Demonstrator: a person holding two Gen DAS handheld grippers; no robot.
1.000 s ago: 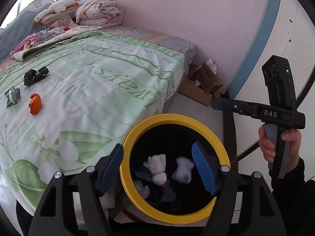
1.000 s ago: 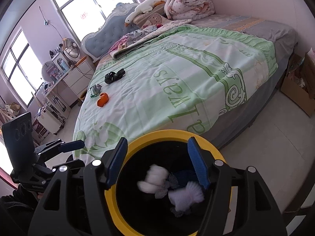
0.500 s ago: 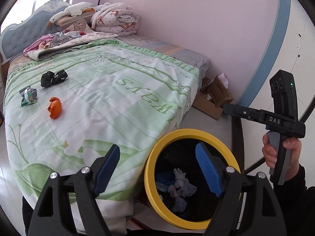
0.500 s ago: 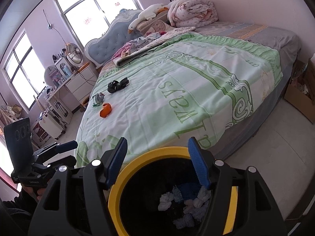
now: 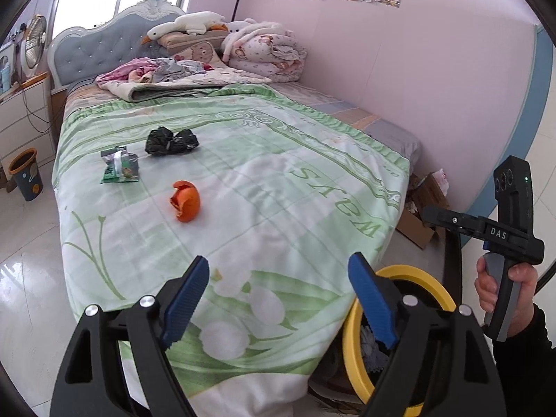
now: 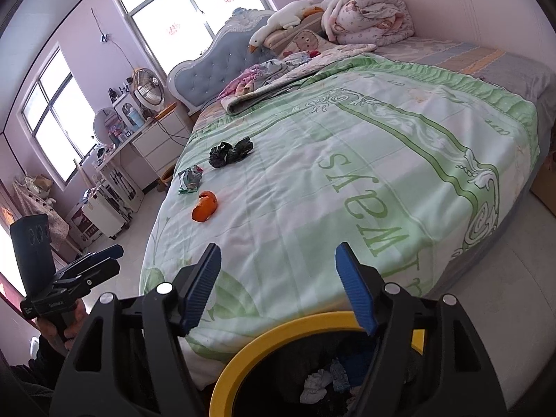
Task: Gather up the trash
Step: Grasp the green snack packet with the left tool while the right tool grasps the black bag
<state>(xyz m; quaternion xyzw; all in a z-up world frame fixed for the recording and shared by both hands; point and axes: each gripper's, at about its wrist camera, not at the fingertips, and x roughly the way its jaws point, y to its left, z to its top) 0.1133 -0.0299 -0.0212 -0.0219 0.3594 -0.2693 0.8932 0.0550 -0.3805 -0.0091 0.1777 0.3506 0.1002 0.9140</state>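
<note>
Three pieces of trash lie on the green bedspread [image 5: 278, 180]: an orange peel [image 5: 185, 201], a crumpled green-and-silver wrapper [image 5: 120, 166] and a black crumpled bag [image 5: 171, 140]. They also show in the right wrist view: peel [image 6: 204, 205], wrapper [image 6: 190, 178], bag [image 6: 230, 152]. A black bin with a yellow rim [image 5: 399, 274] stands at the bed's foot, holding white and blue scraps [image 6: 323, 380]. My left gripper [image 5: 278, 299] is open and empty over the bed's near corner. My right gripper [image 6: 278, 286] is open and empty above the bin's rim [image 6: 278, 340].
Folded quilts and a goose toy [image 5: 184, 24] sit by the headboard. A cardboard box [image 5: 422, 205] is on the floor by the wall. A white dresser with a fan [image 6: 149, 87] and a small floor bin [image 5: 26, 173] stand left of the bed.
Both grippers have lifted and tilted away from the bin toward the bed. The left one has swung left, so the bin now sits at its lower right.
</note>
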